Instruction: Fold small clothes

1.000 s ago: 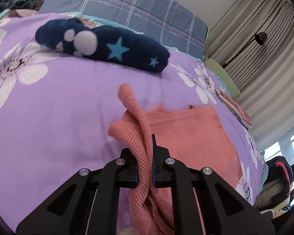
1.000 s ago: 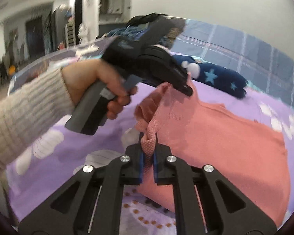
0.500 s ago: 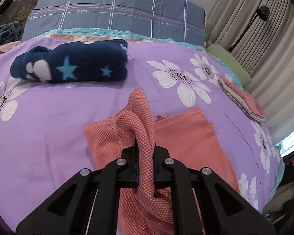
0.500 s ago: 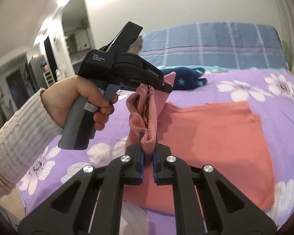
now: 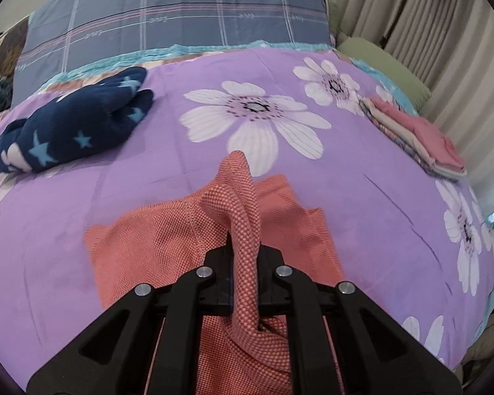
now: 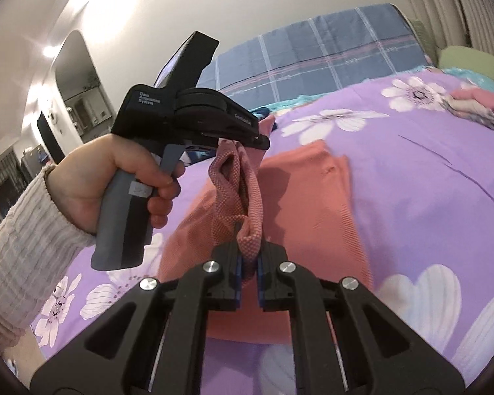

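Observation:
A salmon-pink knitted garment [image 5: 168, 243] lies partly on the purple flowered bedspread [image 5: 148, 171]. One edge of it is lifted between both grippers. My left gripper [image 5: 245, 253] is shut on a bunched fold of that cloth, which rises in a ridge above the jaws. My right gripper [image 6: 248, 256] is shut on another corner of the garment [image 6: 313, 204]. In the right wrist view a hand in a cream ribbed sleeve holds the left gripper [image 6: 263, 143] just above the cloth. The lifted edge hangs slack between the two grips.
A navy star-patterned fleece [image 5: 72, 128] lies bundled at the far left of the bed. A stack of folded clothes [image 5: 418, 138] sits near the right edge. A blue plaid pillow [image 5: 181, 16] lines the headboard, with curtains [image 5: 428, 33] and a green cushion [image 5: 385, 65] to the right.
Both grippers have carried the lifted pink edge across the bed, folding it over the rest of the garment. Both views have swung, and the navy fleece has slid leftward in the left wrist view.

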A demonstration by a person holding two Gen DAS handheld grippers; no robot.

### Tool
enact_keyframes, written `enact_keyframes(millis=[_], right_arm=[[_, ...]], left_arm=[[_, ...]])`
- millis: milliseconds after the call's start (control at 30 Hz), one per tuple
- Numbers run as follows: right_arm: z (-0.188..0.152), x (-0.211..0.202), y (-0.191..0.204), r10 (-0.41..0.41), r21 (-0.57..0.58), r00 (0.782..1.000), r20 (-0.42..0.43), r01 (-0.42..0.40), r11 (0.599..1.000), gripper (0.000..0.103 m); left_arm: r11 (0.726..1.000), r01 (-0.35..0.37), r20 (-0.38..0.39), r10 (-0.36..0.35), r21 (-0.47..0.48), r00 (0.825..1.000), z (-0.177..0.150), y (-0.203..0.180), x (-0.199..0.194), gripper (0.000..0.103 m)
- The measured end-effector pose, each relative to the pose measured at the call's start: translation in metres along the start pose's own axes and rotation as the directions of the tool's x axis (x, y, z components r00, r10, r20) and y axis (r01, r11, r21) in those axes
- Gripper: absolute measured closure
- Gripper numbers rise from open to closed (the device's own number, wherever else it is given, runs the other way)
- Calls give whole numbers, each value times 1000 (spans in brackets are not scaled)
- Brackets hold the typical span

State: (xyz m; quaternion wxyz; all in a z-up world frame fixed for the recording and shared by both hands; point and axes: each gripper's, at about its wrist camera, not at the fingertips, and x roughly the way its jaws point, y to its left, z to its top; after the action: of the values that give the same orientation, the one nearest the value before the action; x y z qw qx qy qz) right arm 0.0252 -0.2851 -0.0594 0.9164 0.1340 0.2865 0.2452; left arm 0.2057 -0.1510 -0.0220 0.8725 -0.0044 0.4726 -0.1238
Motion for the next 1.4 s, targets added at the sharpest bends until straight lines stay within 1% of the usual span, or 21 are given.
enact_keyframes(millis=[133, 267, 500, 567, 600, 667, 700, 733, 767, 833, 933, 1000, 1067, 1200, 1233, 1333, 1400], right_arm=[[-5, -2, -16, 3, 48, 1000, -8, -3, 999, 97], [-9, -4, -26, 22, 97, 1000, -15, -21, 995, 97], [-9, -10, -34, 37, 125, 999, 3, -38, 991, 97], [-10, -11, -36, 36, 135, 999, 2, -36, 990, 97], [-11, -10, -38, 38, 145, 999, -4, -37, 989, 97], [-13, -10, -42, 45, 169, 999, -15, -42, 985, 97], [-15, -9, -47, 50, 190, 998, -23, -45, 981, 97], [-16, -9, -50, 55, 206, 998, -30, -47, 977, 97], [-17, -8, -54, 62, 224, 997, -38, -52, 973, 97], [-20, -6, -61, 83, 261, 995, -54, -66, 963, 97], [-21, -5, -64, 101, 286, 993, -63, -79, 955, 97], [-22, -6, -63, 101, 281, 993, -64, -80, 957, 97], [-22, -7, -61, 103, 281, 993, -64, -81, 956, 97], [-22, -6, -64, 112, 300, 991, -71, -86, 950, 97], [-22, -7, -64, 112, 302, 991, -73, -85, 949, 97], [-21, -8, -62, 104, 299, 992, -77, -77, 951, 97], [-17, -5, -63, 101, 303, 992, -81, -72, 950, 97]], left_arm=[[998, -34, -27, 36, 53, 999, 0, -18, 15, 96], [996, -51, -49, 55, 69, 997, 0, -26, 27, 96], [994, -58, -58, 64, 91, 996, 4, -40, 34, 96], [993, -58, -80, 66, 105, 995, 4, -44, 42, 95], [993, -55, -95, 64, 102, 993, 4, -45, 49, 93], [996, -21, -114, 31, 88, 993, 3, -45, 57, 82], [996, -8, -115, 18, 92, 993, 2, -46, 57, 70], [995, 11, -109, 0, 98, 994, 2, -49, 55, 60], [993, 34, -95, -23, 111, 995, 3, -52, 47, 58], [988, 52, -61, -43, 145, 997, 2, -57, 29, 47], [977, 32, 33, -40, 210, 999, -3, -60, -12, 35], [973, 34, 84, -54, 228, 995, -16, -54, -42, 28], [971, 45, 98, -69, 234, 993, -35, -44, -61, 27], [960, 44, 75, -67, 277, 995, -93, -27, -87, 26], [958, 44, 66, -65, 283, 996, -114, -23, -93, 26], [964, 48, 43, -62, 263, 997, -156, -11, -101, 26], [967, 48, 17, -54, 250, 998, -176, -7, -100, 26]])
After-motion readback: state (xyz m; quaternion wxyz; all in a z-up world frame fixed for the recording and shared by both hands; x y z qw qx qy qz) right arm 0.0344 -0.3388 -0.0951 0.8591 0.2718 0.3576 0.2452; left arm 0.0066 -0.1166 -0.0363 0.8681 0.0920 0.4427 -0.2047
